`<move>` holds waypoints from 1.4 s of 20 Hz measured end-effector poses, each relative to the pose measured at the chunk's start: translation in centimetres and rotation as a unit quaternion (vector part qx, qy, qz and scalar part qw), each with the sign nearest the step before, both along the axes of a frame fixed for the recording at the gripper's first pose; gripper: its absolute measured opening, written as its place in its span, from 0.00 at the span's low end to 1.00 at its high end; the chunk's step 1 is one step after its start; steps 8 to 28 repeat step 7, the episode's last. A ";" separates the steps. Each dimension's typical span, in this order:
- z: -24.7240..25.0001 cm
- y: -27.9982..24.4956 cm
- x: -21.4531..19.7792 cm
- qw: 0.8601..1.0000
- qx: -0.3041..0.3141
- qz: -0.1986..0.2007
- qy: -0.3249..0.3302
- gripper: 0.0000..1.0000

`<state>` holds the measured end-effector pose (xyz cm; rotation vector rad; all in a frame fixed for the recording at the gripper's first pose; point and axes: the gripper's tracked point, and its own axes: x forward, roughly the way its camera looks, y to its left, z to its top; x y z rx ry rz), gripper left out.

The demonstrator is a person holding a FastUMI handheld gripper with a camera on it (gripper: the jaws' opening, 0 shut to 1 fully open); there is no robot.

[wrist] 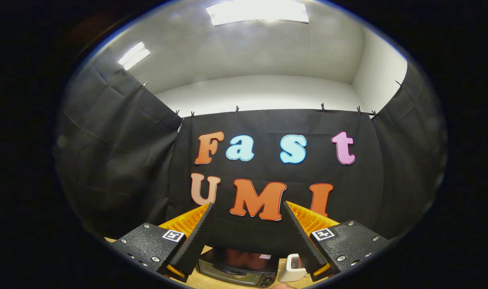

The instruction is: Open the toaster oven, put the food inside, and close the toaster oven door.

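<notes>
Nearest the camera: the gripper [248, 208], seen from behind its two fingers [196, 237], which rise from the 7 and 5 o'clock positions and splay outward toward 12. The jaws stand wide apart, released; nothing lies between them and neither finger touches any object. The fingers are raised well above the counter [212, 283] and aimed at the booth wall rather than at the work.

Below and beyond the fingers, at 6 o'clock, sits the toaster oven [240, 271] on the counter, seen from above and in front. Its glass door appears to stand upright and closed, with the handle across the front, though the strong curvature of the view leaves this a judgement. Control knobs sit at its 4 o'clock corner. Just beside the oven, at its 3 o'clock side, stands a small white appliance [293, 268] with a slot on top. No food can be made out; whether any lies behind the dark glass cannot be told.

Stage of the task, as judged: a closed door and free jaws fit either the moment ahead of opening the oven or the moment after the food has gone in and the door has been shut again. The scene does not settle which. Any further work on the door would call for lowering the jaws toward 6 o'clock to handle height
</notes>
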<state>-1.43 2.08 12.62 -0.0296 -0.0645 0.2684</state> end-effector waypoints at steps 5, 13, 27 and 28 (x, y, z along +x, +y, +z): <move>-0.6 0.0 0.4 1.000 -0.003 0.003 0.013 0.99; -0.6 0.1 0.6 1.000 -0.001 0.005 0.015 0.99; -0.6 0.1 0.6 1.000 -0.001 0.005 0.015 0.99; -0.6 0.1 0.6 1.000 -0.001 0.005 0.015 0.99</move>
